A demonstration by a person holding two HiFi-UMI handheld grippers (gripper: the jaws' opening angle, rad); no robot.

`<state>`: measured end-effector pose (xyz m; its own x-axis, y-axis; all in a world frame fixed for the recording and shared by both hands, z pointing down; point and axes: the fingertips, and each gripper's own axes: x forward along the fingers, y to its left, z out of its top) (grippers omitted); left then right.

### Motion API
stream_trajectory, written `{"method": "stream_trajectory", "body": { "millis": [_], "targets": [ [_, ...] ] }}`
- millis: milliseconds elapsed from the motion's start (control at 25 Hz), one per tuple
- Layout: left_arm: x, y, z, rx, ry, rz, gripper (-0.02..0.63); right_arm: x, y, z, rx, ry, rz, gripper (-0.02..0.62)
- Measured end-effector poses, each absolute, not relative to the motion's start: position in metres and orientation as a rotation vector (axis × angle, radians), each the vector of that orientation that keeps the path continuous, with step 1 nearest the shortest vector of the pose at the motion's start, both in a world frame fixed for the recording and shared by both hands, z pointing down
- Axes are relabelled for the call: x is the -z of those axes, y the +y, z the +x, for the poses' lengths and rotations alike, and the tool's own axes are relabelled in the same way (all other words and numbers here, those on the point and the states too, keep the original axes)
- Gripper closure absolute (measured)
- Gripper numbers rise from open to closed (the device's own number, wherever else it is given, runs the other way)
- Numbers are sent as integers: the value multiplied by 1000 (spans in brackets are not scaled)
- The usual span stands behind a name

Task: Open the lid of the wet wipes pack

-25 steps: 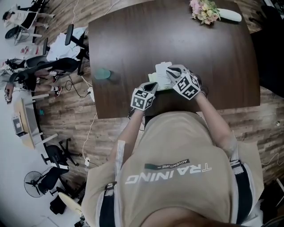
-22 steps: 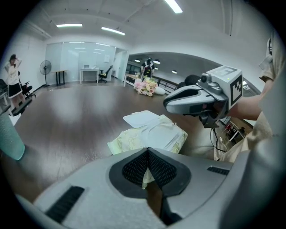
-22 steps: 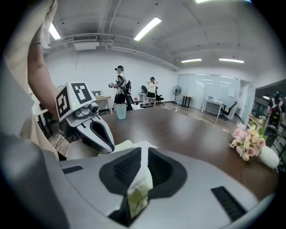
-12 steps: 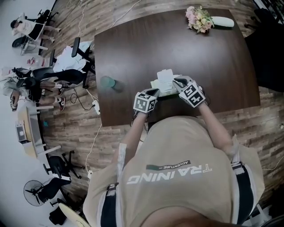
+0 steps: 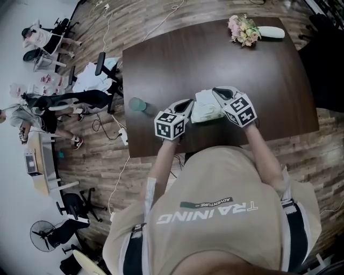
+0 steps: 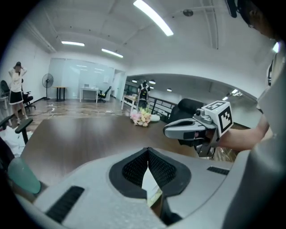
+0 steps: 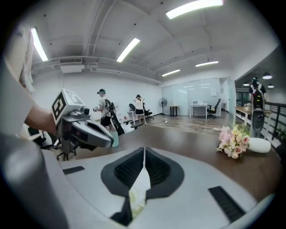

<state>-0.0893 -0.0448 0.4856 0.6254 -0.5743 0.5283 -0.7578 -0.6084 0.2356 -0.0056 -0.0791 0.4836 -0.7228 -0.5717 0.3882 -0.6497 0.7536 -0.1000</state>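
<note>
A dark brown wooden table stands on a brown plank floor, with black office chairs nearby, white ceiling strip lights overhead, and perhaps a glass partition beyond.

The head view is taken from high above the person, steeply downward, so the whole table is seen from afar. The left gripper view is set low, close behind its jaws, and is faced across the table toward the far right; the right gripper view, set likewise, is faced far left. The bouquet and the wet wipes pack are shared by all three.
</note>
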Motion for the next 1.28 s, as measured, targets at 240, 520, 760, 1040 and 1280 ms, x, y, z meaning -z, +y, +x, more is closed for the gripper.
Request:
{"method": "stream_trajectory", "body": {
  "millis": [240, 520, 760, 1040, 1280],
  "targets": [
    [-403, -70, -89, -337, -1130, 2528, 597, -396, -91, -10, -238, -2789, 973, 575],
    [-326, -80, -105, -128, -1247, 2617, 597, -338, -98, -7, -131, -2879, 1001, 575],
    [-269, -80, -121, -63, -1420, 2718, 597, -304, -96, 1, -44, -2924, 1069, 575],
    [-252, -79, -127, -51, -1490, 2747, 597, -277, -87, 7, 50, -2959, 1120, 575],
    [-253, -81, -124, -38, -1498, 2746, 597, -280, -91, 14, 49, -2959, 1131, 577]
  ]
}}
